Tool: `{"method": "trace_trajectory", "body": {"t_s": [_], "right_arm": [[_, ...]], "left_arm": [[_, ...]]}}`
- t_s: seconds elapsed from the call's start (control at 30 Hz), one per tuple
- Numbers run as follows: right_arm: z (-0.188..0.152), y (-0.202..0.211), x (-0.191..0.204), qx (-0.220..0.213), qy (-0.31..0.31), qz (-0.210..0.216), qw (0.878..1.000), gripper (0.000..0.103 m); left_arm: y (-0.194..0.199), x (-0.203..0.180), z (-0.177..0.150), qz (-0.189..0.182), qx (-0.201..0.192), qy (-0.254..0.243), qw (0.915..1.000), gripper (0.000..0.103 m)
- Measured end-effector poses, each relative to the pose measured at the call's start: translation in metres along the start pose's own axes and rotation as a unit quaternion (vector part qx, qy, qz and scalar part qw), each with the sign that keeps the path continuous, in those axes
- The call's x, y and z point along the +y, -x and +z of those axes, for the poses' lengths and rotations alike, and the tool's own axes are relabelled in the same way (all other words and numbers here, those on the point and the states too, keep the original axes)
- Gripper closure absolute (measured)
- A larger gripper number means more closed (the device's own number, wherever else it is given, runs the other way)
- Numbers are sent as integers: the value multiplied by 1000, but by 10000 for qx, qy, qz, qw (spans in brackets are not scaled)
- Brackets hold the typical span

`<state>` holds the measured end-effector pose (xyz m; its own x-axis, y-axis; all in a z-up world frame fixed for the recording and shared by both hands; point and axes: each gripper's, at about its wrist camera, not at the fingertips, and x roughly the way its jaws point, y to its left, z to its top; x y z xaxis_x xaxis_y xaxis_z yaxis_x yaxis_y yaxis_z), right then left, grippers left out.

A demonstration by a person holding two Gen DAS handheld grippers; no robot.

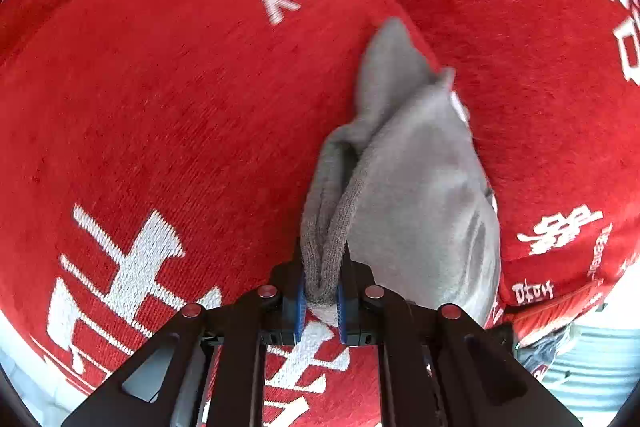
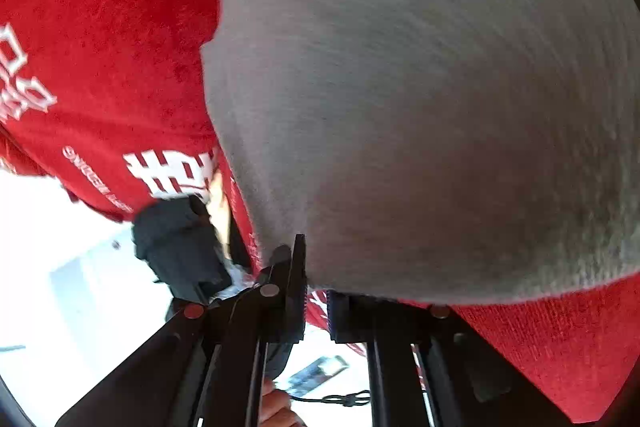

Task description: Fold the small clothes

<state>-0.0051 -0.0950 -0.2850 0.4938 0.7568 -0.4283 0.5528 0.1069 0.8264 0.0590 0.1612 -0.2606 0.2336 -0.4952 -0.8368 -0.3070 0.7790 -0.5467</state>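
Where grey garment (image 2: 420, 107) blurs, right gripper (image 2: 316, 291) half-hidden

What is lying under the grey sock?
Under the grey sock there is a red blanket with white letters. The left tongs pinch the sock's cuff. The part of the blanket directly beneath the sock is covered.

I see a red plush blanket (image 1: 168, 99) with white embroidered lettering filling both views; at the lower left of the right wrist view, a bright white floor (image 2: 48, 235).
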Motion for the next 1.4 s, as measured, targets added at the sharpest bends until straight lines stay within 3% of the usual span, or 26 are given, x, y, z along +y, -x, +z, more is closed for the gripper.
{"method": "trace_trajectory", "body": {"t_s": [0.07, 0.17, 0.37, 0.43, 0.53, 0.57, 0.6, 0.77, 0.8, 0.83, 0.9, 1.0, 1.13, 1.23, 1.27, 1.3, 1.4], "right_arm": [[-7, 7, 16, 87, 485, -242, 9985, 95], [-15, 8, 14, 159, 719, -625, 9953, 95], [-13, -4, 3, 176, 928, -891, 9915, 95], [-13, -6, 8, 241, 1093, -989, 9888, 95], [-14, -5, 9, 264, 1073, -1045, 9884, 94], [-15, -4, 11, 270, 1093, -1090, 9876, 94], [-16, 0, 10, 280, 1122, -1136, 9868, 92], [-28, 14, 14, 435, 1052, -1197, 9863, 89], [-29, 24, 14, 398, 1086, -1254, 9853, 80], [-29, 36, 14, 324, 1137, -1334, 9840, 66], [-27, 63, 14, 97, 1212, -1464, 9817, 54], [-18, 119, 7, -466, 1181, -1762, 9761, 54], [-1, 206, 3, -1605, 1126, -2324, 9527, 54], [21, 241, 0, -2008, 1147, -2533, 9393, 54], [30, 247, 0, -2059, 1174, -2593, 9363, 54], [38, 250, 0, -2080, 1208, -2626, 9344, 54], [67, 251, 5, -2102, 1397, -2711, 9289, 54]], "left_arm": [[10, -12, -4, 14, -108, -406, 9991, 90], [17, -16, -11, 83, -131, -812, 9966, 90], [4, 5, -12, 254, 65, -859, 9960, 89], [9, 5, -14, 498, 12, -997, 9938, 88], [16, 5, -18, 892, -8, -1147, 9894, 66], [19, 2, -19, 1104, -69, -1243, 9861, 50], [24, -1, -20, 1303, -159, -1364, 9819, 45], [31, -17, -24, 1526, -171, -1861, 9704, 44], [32, -20, -24, 1608, -145, -1948, 9675, 44], [32, -24, -25, 1685, -125, -2014, 9648, 44], [31, -30, -28, 1742, -129, -2084, 9623, 44], [26, -37, -27, 1824, -42, -2000, 9627, 44], [20, -52, -30, 2036, -91, -2191, 9542, 44], [20, -64, -34, 1898, -164, -2346, 9532, 44], [19, -68, -36, 1857, -167, -2400, 9527, 38], [17, -72, -37, 1834, -144, -2444, 9521, 17], [15, -85, -42, 1732, -195, -2550, 9511, 12]]}}
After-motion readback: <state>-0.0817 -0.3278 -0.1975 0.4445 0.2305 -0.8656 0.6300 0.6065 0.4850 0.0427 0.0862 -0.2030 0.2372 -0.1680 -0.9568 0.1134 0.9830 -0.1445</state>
